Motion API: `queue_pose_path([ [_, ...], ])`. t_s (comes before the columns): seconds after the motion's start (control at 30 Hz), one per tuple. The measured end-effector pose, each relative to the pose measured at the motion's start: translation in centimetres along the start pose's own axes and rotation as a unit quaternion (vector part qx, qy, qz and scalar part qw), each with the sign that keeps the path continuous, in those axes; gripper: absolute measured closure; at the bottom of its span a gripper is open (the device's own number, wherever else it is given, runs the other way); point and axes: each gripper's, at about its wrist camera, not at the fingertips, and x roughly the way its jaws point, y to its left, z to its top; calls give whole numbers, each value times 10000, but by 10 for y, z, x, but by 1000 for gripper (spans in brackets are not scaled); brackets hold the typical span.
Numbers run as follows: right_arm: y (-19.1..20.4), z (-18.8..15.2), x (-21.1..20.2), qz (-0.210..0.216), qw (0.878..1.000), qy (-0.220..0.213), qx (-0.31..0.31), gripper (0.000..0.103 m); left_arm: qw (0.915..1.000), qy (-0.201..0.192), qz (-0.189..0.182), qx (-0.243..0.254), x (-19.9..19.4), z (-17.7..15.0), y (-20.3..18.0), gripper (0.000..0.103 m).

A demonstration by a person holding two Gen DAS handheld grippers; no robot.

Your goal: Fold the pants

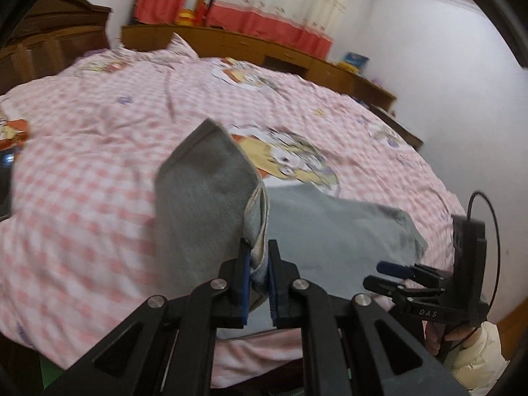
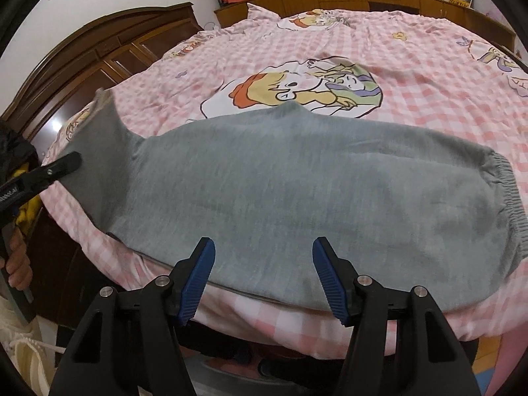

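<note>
Left wrist view: the left tool [image 1: 259,277] is pressed together on the leg-cuff end of the grey pants [image 1: 204,198], both blue pads squeezing bunched fabric. The pinched cuff end stands raised above the bed [image 1: 82,171], and its pale inner lining shows at the edge. The rest of the garment lies flat to the right on the pink checked duvet. At the right edge the right tool [image 1: 392,275] hovers near the garment's near edge; from this angle its fingers look parted, with nothing between them.

Right wrist view: the right tool [image 2: 264,277] is spread wide, blue pads well apart, above the near edge of the pants [image 2: 297,191], touching no fabric as far as can be told. The pants lie lengthwise across the near part of the bed [image 2: 412,99], apparently already doubled leg on leg, with the elastic waistband [image 2: 505,191] at the right. At the left, the left tool [image 2: 49,171] meets the lifted cuff end.

Progress, as a judgement: the lengthwise fold looks done; the crosswise fold, cuff toward waistband, seems only begun, and all later folds remain.

View differences: only the left wrist view shows the closed grip and the lining; only the right wrist view shows the waistband, the garment's full length and the spread of the right tool.
</note>
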Motion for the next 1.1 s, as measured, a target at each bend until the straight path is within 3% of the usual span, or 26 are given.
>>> queue_pose_path([
  [0.3,-15,-4,2,18,9998,42,202,40,9967,698,-416,75,73,-10,-32,94],
  [0.7,-21,-12,20,43,9990,323,299,40,9925,1156,-362,186,121,-26,-47,93],
  [0.73,-21,-13,23,46,9989,360,298,40,9926,1144,-369,164,119,-26,-46,92],
  [0.8,-23,-16,29,44,9985,440,309,40,9914,1206,-486,172,113,-26,-46,72],
  [0.87,-23,-18,34,8,9985,458,293,40,9910,1206,-556,158,103,-26,-44,62],
  [1.0,-21,-18,34,-57,9986,476,216,40,9937,1039,-405,132,79,-26,-38,60],
  [1.1,-20,-18,33,-63,9986,487,206,40,9960,893,-56,-14,57,-28,-22,55],
])
